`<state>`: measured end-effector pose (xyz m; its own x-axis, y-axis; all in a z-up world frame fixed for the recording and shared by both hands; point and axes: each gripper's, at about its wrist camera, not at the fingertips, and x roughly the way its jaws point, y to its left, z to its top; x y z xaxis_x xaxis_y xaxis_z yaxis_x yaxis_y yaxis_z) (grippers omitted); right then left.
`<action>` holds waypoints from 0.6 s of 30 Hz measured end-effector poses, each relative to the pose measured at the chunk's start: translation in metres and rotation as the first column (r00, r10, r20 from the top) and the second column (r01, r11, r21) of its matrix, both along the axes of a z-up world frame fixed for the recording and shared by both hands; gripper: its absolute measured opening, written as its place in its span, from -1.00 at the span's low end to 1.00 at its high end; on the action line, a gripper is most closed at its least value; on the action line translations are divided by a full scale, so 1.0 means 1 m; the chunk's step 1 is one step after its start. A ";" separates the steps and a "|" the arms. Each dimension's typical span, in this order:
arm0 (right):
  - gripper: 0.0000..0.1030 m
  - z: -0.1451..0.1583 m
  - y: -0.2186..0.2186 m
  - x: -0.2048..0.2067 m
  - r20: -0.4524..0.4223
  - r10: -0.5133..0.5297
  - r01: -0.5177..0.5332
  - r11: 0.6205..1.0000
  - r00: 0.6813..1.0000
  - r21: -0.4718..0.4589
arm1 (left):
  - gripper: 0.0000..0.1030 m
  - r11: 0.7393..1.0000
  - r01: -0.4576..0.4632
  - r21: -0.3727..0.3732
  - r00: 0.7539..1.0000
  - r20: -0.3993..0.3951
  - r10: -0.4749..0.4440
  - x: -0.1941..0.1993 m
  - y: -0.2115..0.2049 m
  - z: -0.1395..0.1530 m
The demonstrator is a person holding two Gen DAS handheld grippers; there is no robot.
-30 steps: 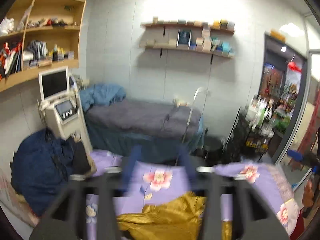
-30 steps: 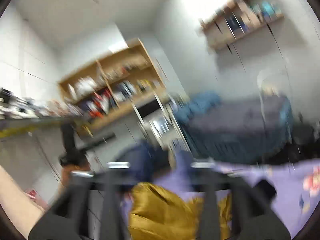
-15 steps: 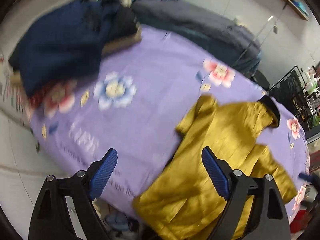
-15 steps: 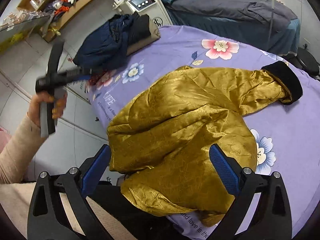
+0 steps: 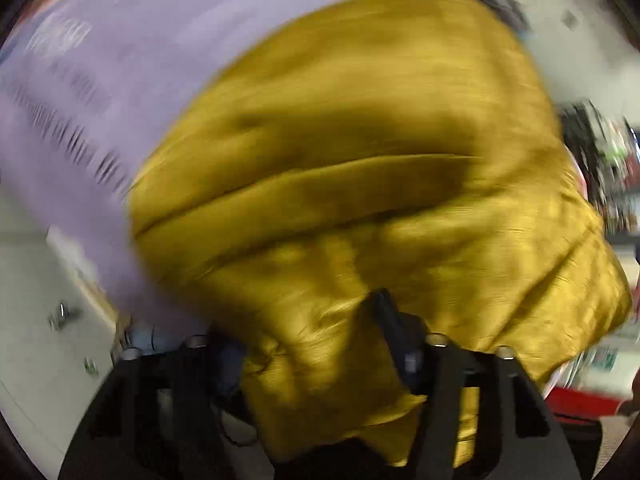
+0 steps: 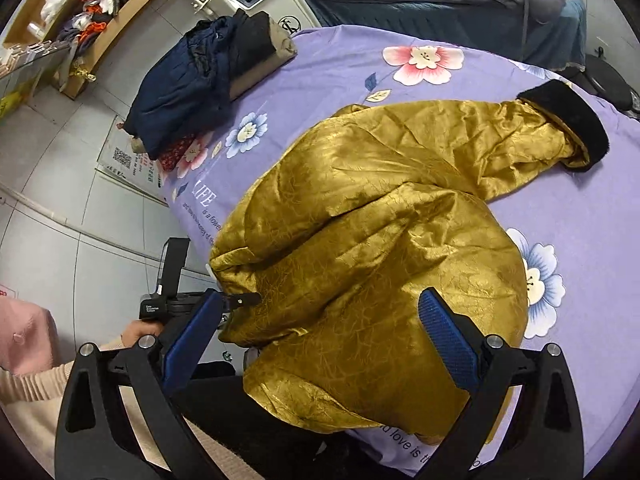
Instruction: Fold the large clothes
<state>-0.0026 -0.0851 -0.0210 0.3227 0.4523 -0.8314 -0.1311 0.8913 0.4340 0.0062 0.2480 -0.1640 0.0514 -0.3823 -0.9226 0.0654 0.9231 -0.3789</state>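
right gripper (image 6: 320,344) hangs over the near hem of the gold jacket (image 6: 360,240), blue pads spread wide, nothing pinched. half a second back it sat in much the same spot, so it is waiting. left gripper (image 5: 316,344) has dropped from over the bedspread onto the jacket's near left edge; a second ago it faced the far wall. its jaws are closing with gold cloth bunched between them; left view is smeared, so a firm pinch can't be confirmed. likely the first grab of the fold, one corner nearly taken, the other not.

jacket lies crumpled on the purple floral bedspread (image 6: 580,208), hem hanging over the near edge toward the person, one sleeve with black cuff (image 6: 568,120) stretched to the far right. bare bedspread beyond and to the right leaves room to spread it. far left corner holds a dark navy clothes pile (image 6: 192,80), well apart. floor drops off left of the bed edge.
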 end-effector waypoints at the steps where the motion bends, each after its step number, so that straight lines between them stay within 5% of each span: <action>1: 0.89 0.000 -0.004 -0.003 0.005 -0.019 0.019 1.000 1.000 -0.005 | -0.55 0.998 0.046 -0.033 0.998 0.049 -0.044 0.007 -0.020 0.019; 4: 0.89 -0.001 -0.013 -0.010 0.023 -0.051 0.052 0.998 0.998 -0.025 | -0.70 0.980 0.199 0.021 0.965 0.167 -0.200 0.026 -0.068 0.054; 8: 0.89 0.001 -0.020 -0.018 0.044 -0.086 0.089 0.994 0.995 -0.066 | -0.76 0.958 0.275 -0.081 0.939 0.238 -0.249 0.069 -0.114 0.090; 12: 0.89 0.010 -0.023 -0.028 0.096 -0.099 0.104 0.993 0.991 -0.053 | -0.77 0.914 0.404 -0.034 0.873 0.313 -0.374 0.106 -0.184 0.132; 15: 0.89 0.019 -0.020 -0.035 0.165 -0.077 0.089 0.994 0.983 -0.068 | -0.77 0.858 0.513 -0.003 0.798 0.369 -0.476 0.123 -0.252 0.164; 18: 0.89 0.025 -0.012 -0.039 0.223 -0.032 0.056 0.993 0.974 -0.103 | -0.77 0.830 0.557 0.023 0.772 0.354 -0.528 0.137 -0.306 0.174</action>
